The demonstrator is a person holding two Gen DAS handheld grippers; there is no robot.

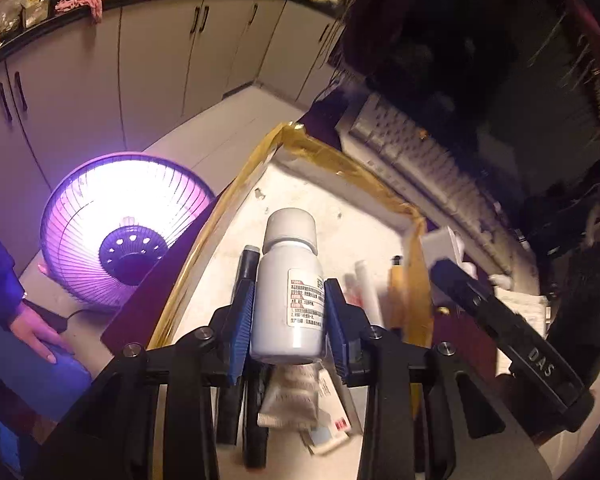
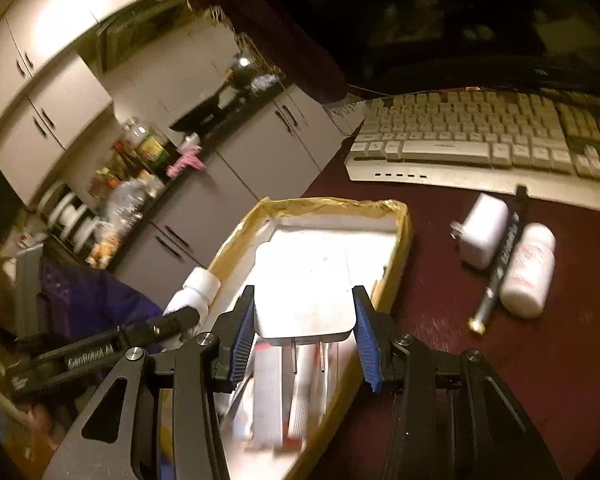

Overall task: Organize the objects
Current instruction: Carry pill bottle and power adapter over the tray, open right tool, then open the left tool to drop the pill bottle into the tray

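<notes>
Both jaws were closed on cargo as I steered from afar: my left gripper [image 1: 288, 320] pinched a white labelled bottle [image 1: 289, 292], cap pointing away from the camera, over the white tray [image 2: 396, 224] with gold-taped rim, and my right gripper [image 2: 304, 336] clamped a white plug adapter [image 2: 304, 288], its two prongs pointing back toward the camera, above the same tray. Both tools reached in from the tray's near end, nearly side by side, leaving little room between them. Tubes and small cartons, blurred, crowded the tray's near end; its far end lay bare. On the maroon table [image 2: 520, 380] beside it I counted three loose items: one adapter [image 2: 484, 236], one pen [image 2: 500, 268], one bottle [image 2: 528, 272], touching in a row before one keyboard [image 2: 480, 140].
</notes>
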